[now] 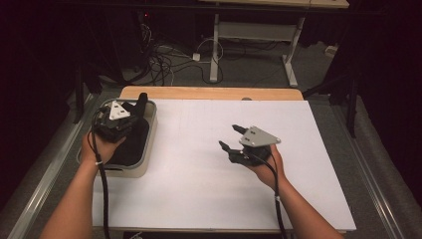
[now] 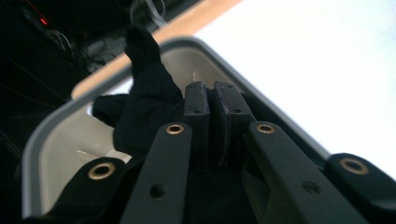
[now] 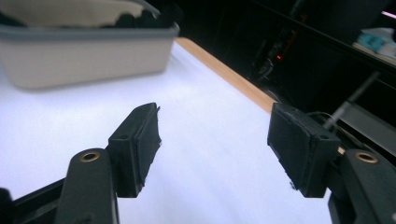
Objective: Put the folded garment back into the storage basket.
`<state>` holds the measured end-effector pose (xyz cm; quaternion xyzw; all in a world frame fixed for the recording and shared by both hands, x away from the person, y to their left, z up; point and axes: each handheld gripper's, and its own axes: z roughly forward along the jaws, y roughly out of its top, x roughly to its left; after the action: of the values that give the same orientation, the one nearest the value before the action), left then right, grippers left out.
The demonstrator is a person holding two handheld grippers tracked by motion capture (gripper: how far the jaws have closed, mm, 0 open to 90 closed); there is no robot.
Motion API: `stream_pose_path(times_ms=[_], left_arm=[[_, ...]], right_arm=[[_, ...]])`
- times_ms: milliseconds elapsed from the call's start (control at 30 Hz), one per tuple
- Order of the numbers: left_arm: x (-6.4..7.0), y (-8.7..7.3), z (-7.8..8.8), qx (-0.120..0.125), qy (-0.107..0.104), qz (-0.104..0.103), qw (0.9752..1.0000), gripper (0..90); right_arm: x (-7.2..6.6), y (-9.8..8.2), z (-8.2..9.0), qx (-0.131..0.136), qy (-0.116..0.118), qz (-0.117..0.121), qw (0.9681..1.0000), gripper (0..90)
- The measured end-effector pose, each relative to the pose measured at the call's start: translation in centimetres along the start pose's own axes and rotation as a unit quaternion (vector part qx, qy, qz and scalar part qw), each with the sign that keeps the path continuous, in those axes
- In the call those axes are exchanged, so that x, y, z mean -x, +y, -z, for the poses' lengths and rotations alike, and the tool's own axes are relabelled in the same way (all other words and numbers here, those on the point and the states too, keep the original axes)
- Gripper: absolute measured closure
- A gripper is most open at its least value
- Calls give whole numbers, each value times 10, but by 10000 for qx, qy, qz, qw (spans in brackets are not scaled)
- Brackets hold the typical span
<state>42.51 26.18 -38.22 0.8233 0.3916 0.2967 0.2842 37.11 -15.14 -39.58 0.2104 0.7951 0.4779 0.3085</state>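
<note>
In the high view, a pale grey rectangular plastic bin (image 1: 149, 130) with rounded corners sits at the left edge of the white tabletop (image 1: 199, 164), toward the far side. Inside it lies a crumpled black cloth (image 1: 133, 144) that covers most of the bin's floor, with one end rising over the far rim. The left hand-held gripper (image 1: 130, 110) is held over the bin, down among the cloth; its grey three-cornered plate faces up and its cable trails back along the forearm. The right hand-held gripper (image 1: 228, 135) hovers above the bare white surface right of centre, well apart from the bin, its jaws spread and pointing left.

In the left gripper view, the left hand-held gripper (image 2: 214, 100) has its two black pads pressed together with almost no gap, clenched. The black cloth (image 2: 147, 93) bunches just to the left of the pads and touches them, a peak of it standing above the bin's far rim (image 2: 196, 43); whether any cloth is pinched between the pads cannot be told. The bin's cream inner wall shows behind.

In the right gripper view, the right hand-held gripper (image 3: 217, 140) is released, its pads wide apart with only white tabletop (image 3: 210, 121) between them. The bin (image 3: 88, 56) stands at the far left, dark cloth (image 3: 140, 19) showing above its rim.
</note>
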Motion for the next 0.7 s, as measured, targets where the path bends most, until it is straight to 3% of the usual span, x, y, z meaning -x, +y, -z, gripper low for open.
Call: stream_pose_path(times_ms=[67, 200, 333, 467, 700], left_arm=[[-4, 1, -13, -187, -106, 98, 9997, 818], [-8, 4, -34, -548, -120, 128, 9983, 817], [-9, 8, -50, -838, -75, 56, 9964, 816], [-7, 9, -62, -1005, -131, -1, 9949, 816], [-5, 11, -76, -1165, -234, 31, 9929, 816]], right_arm=[[1, -12, 13, -7, -61, 20, 10000, 345], [2, -38, 40, -76, -246, 53, 9997, 345], [2, -59, 67, -200, -315, 22, 9993, 344], [1, -67, 80, -206, -338, 38, 9992, 344], [6, -73, 98, 66, -570, -156, 9982, 343]])
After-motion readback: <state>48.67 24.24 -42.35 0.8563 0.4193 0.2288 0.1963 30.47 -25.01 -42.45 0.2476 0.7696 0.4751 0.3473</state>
